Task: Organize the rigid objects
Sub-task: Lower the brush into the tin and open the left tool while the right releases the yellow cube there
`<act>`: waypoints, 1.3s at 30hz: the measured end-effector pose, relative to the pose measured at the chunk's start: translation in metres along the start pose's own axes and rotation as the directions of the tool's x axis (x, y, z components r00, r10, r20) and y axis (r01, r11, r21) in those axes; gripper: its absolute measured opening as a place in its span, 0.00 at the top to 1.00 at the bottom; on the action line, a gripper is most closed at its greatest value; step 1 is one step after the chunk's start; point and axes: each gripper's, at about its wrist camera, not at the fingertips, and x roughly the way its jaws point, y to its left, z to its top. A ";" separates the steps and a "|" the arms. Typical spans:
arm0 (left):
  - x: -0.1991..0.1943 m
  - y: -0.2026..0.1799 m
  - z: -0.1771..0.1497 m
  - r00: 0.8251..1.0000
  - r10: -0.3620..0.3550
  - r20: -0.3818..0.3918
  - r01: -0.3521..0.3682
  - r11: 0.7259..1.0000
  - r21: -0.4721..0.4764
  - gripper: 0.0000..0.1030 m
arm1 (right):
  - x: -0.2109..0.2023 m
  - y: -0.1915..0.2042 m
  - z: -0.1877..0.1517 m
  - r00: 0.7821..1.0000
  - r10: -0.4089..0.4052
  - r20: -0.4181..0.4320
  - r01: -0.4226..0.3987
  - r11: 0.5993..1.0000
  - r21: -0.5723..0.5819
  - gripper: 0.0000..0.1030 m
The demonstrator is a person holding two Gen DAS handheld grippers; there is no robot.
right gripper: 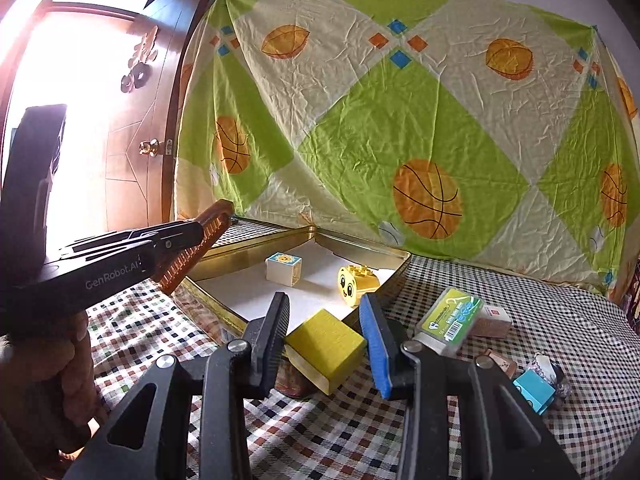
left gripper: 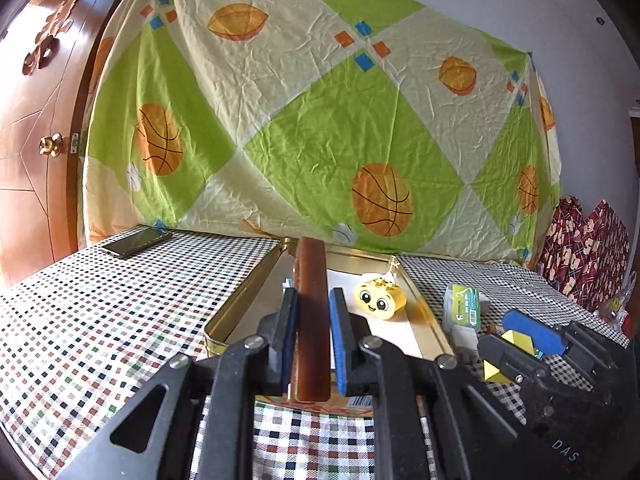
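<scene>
My left gripper (left gripper: 313,308) is shut on a brown comb (left gripper: 311,320), held edge-up over the near end of the gold tin tray (left gripper: 236,300). From the right wrist view the left gripper (right gripper: 188,236) and the comb (right gripper: 200,248) hang above the tray's left rim (right gripper: 256,246). My right gripper (right gripper: 324,312) is shut on a yellow block (right gripper: 326,346) at the tray's near right corner; it also shows in the left wrist view (left gripper: 516,340). In the tray lie a yellow smiley brick (right gripper: 357,284) and a white picture cube (right gripper: 283,269).
A green-labelled clear box (right gripper: 450,320), a small white box (right gripper: 492,322), a light blue brick (right gripper: 534,390) and small bits lie on the checked cloth right of the tray. A phone (left gripper: 136,242) lies at the far left. A ball-patterned sheet hangs behind.
</scene>
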 end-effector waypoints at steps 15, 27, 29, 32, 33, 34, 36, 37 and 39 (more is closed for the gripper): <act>0.003 0.012 0.002 1.000 0.013 -0.011 -0.013 1.000 -0.009 0.86 | 0.004 0.013 0.002 0.999 0.037 -0.003 -0.037 0.999 -0.022 0.62; 0.010 0.023 0.010 0.999 0.017 -0.046 -0.018 1.000 -0.020 0.86 | 0.012 0.017 0.009 0.995 0.092 -0.039 -0.093 0.996 -0.018 0.62; 0.013 0.025 0.015 0.998 0.008 -0.056 -0.009 1.000 -0.025 0.86 | 0.014 0.017 0.014 0.994 0.102 -0.042 -0.102 0.995 -0.010 0.62; 0.020 0.025 0.023 0.996 -0.020 -0.082 0.017 0.999 -0.031 0.86 | 0.018 0.015 0.025 0.993 0.111 -0.045 -0.111 0.994 -0.001 0.62; 0.023 0.025 0.025 0.995 -0.027 -0.092 0.024 0.999 -0.032 0.86 | 0.021 0.013 0.029 0.993 0.111 -0.046 -0.111 0.994 0.003 0.62; 0.026 0.025 0.028 0.994 -0.034 -0.104 0.031 0.999 -0.032 0.86 | 0.024 0.011 0.033 0.992 0.114 -0.049 -0.114 0.993 0.011 0.62; 0.033 0.024 0.032 0.990 -0.055 -0.131 0.050 0.998 -0.038 0.86 | 0.033 0.006 0.041 0.992 0.116 -0.056 -0.115 0.993 0.023 0.62; 0.038 0.024 0.034 0.987 -0.066 -0.148 0.061 0.997 -0.040 0.86 | 0.040 0.004 0.045 0.991 0.116 -0.064 -0.114 0.993 0.026 0.62; 0.048 0.023 0.037 0.980 -0.082 -0.183 0.075 0.996 -0.047 0.86 | 0.055 0.000 0.050 0.988 0.124 -0.097 -0.122 0.992 0.035 0.62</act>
